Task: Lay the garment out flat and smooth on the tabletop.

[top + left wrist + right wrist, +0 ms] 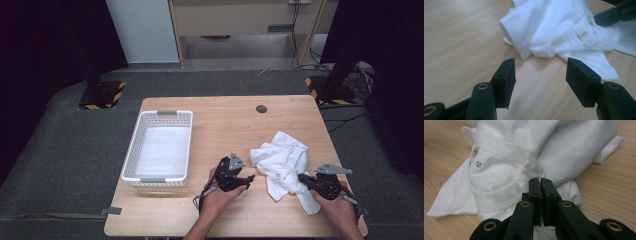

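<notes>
Right gripper fingers pinching half-hidden white garment

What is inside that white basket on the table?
The white basket looks empty: its pale floor shows bare through the open top. The crumpled white garment lies outside it on the table. The inner face of the near wall is hidden from above.

bare table ahead, white basket left, crumpled garment right
</notes>
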